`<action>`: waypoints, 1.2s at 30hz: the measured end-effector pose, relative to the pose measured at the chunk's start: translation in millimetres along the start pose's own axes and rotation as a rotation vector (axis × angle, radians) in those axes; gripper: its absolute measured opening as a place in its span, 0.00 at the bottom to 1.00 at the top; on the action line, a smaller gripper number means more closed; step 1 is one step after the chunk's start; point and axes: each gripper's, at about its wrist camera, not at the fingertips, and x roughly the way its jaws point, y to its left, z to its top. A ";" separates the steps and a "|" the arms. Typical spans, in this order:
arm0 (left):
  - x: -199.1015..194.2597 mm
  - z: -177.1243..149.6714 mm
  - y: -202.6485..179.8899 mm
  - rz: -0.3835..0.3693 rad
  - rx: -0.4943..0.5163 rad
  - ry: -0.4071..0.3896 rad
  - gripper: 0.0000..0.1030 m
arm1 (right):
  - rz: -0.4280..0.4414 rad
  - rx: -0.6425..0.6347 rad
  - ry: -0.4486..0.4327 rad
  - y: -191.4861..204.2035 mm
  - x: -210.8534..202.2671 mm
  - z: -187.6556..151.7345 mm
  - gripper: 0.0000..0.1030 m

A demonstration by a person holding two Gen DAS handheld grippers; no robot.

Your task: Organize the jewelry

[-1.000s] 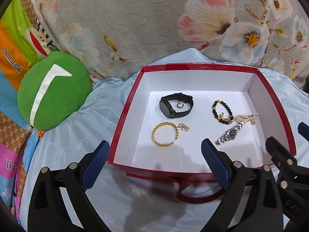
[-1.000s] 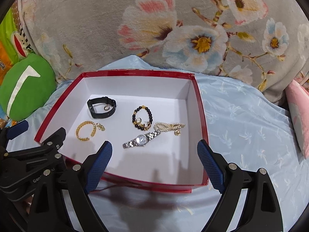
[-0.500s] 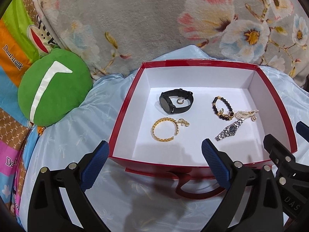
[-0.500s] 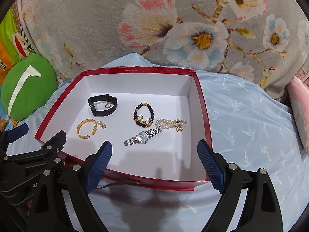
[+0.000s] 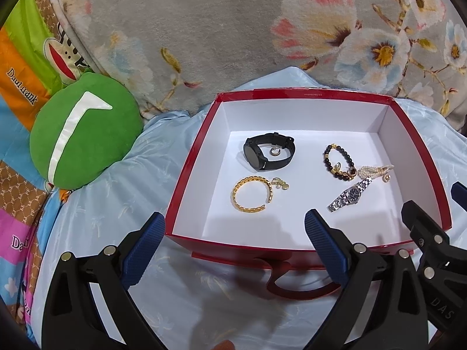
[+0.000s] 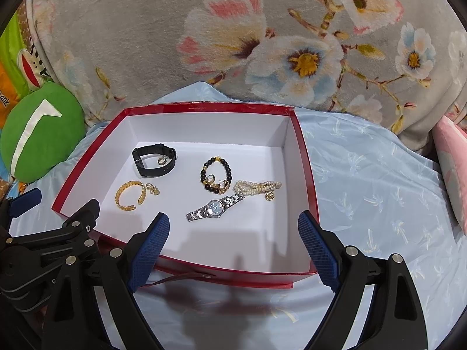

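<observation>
A red box (image 5: 186, 175) (image 6: 306, 175) with a white inside lies on a light blue sheet. In it lie a black watch (image 5: 270, 156) (image 6: 154, 160), a gold bangle (image 5: 252, 194) (image 6: 130, 194), a black bead bracelet (image 5: 340, 162) (image 6: 216, 173), a silver watch (image 5: 350, 194) (image 6: 216, 206) and a pearl bracelet (image 5: 376, 170) (image 6: 258, 187). My left gripper (image 5: 235, 233) is open and empty above the box's near left edge. My right gripper (image 6: 233, 233) is open and empty above the near right part.
A green round cushion (image 5: 84, 131) (image 6: 41, 131) lies left of the box. A grey floral blanket (image 5: 233, 29) (image 6: 262, 43) rises behind it. A red strap (image 5: 292, 285) lies in front of the box. A pink item (image 6: 452, 160) is at the far right.
Both grippers have pulled back and risen a little, so the box sits slightly farther away in both views. The jewelry has not moved. Both grippers stay open.
</observation>
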 end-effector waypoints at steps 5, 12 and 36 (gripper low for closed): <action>-0.1 0.5 0.2 0.000 0.000 -0.001 0.91 | 0.001 0.000 -0.003 -1.1 0.1 0.2 0.85; 0.4 -0.1 0.2 0.009 0.004 0.001 0.91 | -0.002 -0.001 -0.005 -1.6 -0.8 0.3 0.85; 0.2 -1.2 2.1 -0.027 -0.017 -0.002 0.91 | -0.003 -0.001 -0.014 -0.6 -4.5 1.6 0.85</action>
